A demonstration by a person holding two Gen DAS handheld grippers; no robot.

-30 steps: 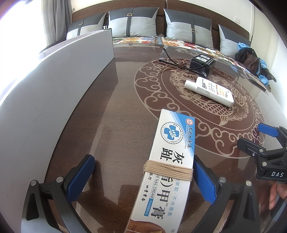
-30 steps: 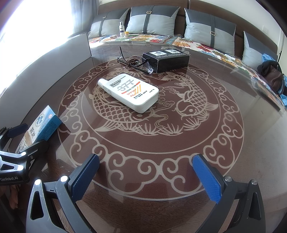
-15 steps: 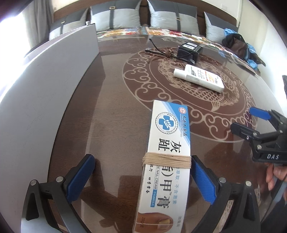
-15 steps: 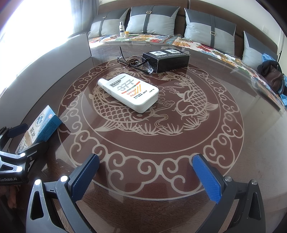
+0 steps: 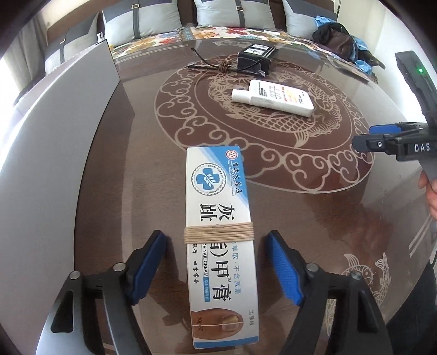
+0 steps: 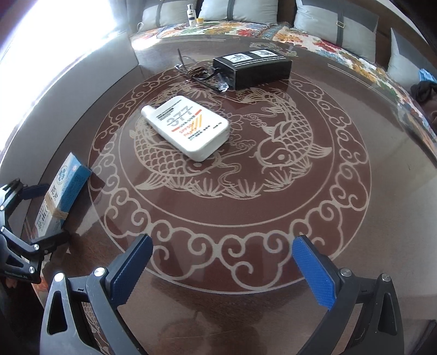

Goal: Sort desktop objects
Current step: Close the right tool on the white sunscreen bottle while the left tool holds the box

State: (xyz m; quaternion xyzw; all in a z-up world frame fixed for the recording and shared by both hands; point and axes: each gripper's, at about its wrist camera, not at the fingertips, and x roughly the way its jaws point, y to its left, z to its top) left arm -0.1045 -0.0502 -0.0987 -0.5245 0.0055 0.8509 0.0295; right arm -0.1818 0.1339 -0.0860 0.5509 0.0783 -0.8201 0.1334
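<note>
1. Worktop [image 6: 382,218]: dark brown, glossy, w/ a pale fish-and-cloud roundel at centre.
2. Nail-cream box [image 5: 218,240]: long white/blue carton w/ tan string [image 5: 218,232] wound round its middle; lies flat near the worktop's left side, long axis along the left-wrist view. Also seen at far left in the right-wrist view [image 6: 61,196].
3. Left gripper [image 5: 218,267]: jaws closing, one blue pad on each side of the box; a thin gap shows betw. each pad and the carton, so no contact yet.
4. Right gripper [image 6: 222,269]: jaws wide, closing slightly, nothing betw. them; only bare worktop below. Its side shows at right edge of the left-wrist view [image 5: 393,139], w/ part of a hand [image 5: 430,191] behind it.
5. White bottle [image 6: 188,127]: flat, lying on its side on the roundel, cap end toward upper left; well apart from the box.
6. Black box [image 6: 254,68]: at far side of the worktop, beyond the bottle.
7. Eyeglasses [image 6: 199,72]: dark frame, just beside the black box's left end.
8. Bench cushions [image 6: 245,11]: grey, behind the worktop, over a floral cover.
9. Grey panel [image 5: 54,163]: runs along the worktop's left side.
</note>
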